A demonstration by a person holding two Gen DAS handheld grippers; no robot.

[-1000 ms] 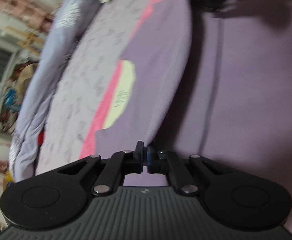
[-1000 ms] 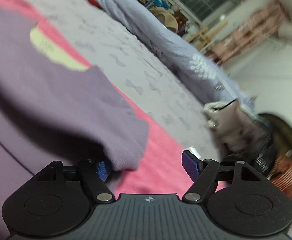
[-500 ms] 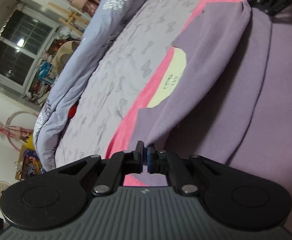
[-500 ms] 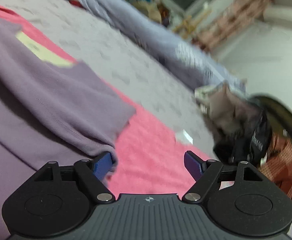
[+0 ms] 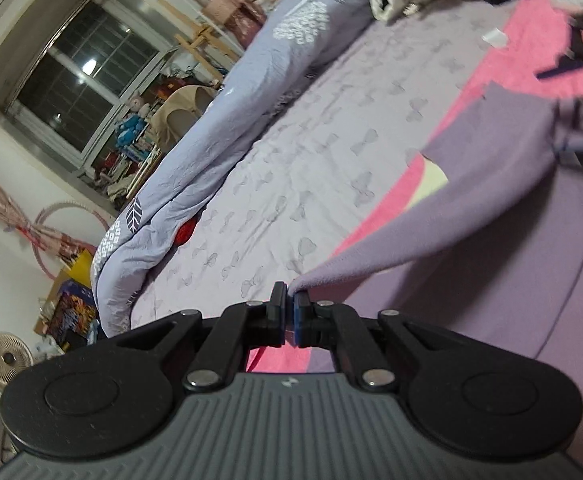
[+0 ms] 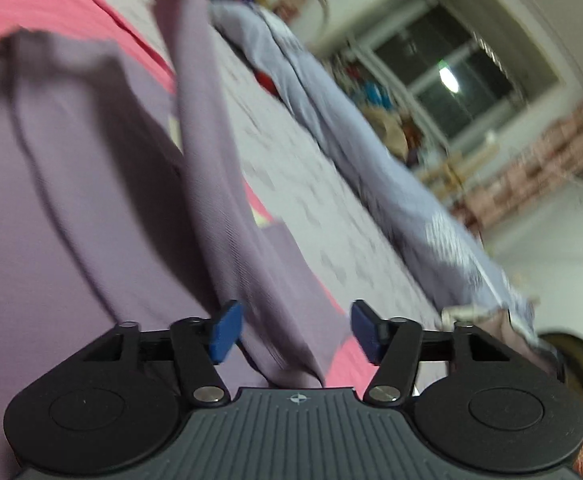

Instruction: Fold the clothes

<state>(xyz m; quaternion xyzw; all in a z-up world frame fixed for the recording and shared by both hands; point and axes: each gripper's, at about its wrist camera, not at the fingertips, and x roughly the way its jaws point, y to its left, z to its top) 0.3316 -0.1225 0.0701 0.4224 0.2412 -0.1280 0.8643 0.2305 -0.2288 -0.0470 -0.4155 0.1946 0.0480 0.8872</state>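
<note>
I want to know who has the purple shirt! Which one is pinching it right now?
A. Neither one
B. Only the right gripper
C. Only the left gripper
C. The left gripper has its fingers closed on an edge of the purple shirt, while the right gripper has its blue fingers spread wide apart, with the cloth only hanging loose between them.

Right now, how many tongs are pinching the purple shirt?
1. The left tongs are shut on a corner of the purple shirt, low in their own view. The right tongs are open; cloth hangs between their fingers, unpinched.
</note>
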